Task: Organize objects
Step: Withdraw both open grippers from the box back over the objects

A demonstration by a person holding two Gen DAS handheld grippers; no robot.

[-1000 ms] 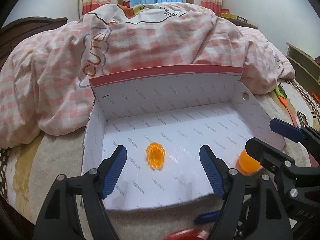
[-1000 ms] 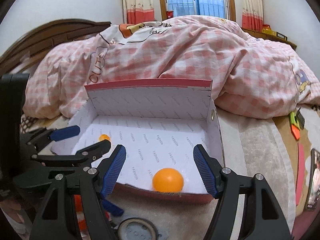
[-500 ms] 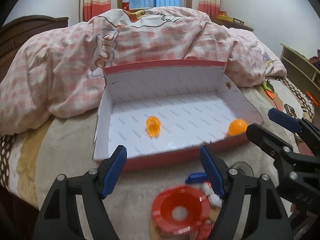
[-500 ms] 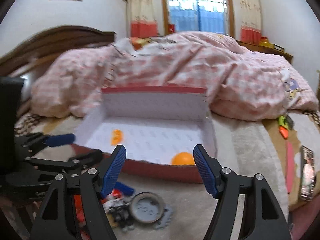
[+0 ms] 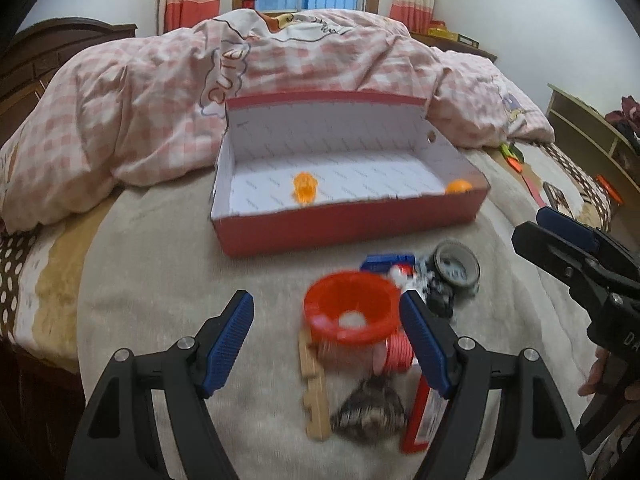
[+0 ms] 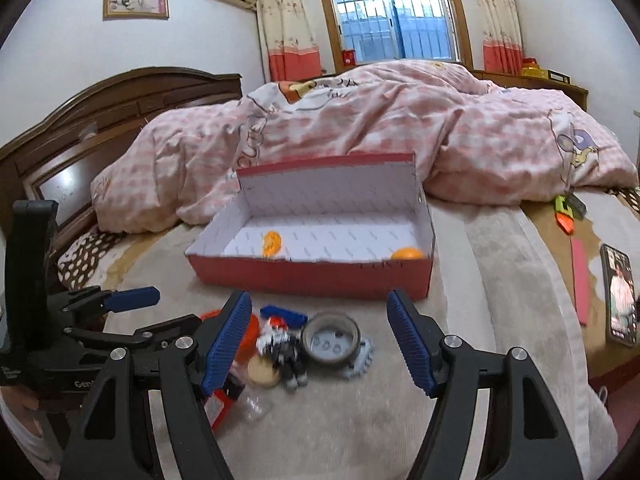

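Hovering wide-jawed, both hand-held grippers, left (image 5: 326, 338) and right (image 6: 318, 338), near the red box's (image 5: 348, 226) front wall.

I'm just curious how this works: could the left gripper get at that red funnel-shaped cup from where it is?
Probably yes. The left gripper is open and empty, and the red cup lies just ahead between its fingers, top uncovered. Only the wooden piece and nearby clutter crowd it.

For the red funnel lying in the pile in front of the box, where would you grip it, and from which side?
Probably on the rim of the red funnel. It sits mouth up and tilted toward the left gripper, so the thin wall is exposed. Come from above, one finger inside the bowl and one outside, on the left rim, which is clear of the toys crowding its right.
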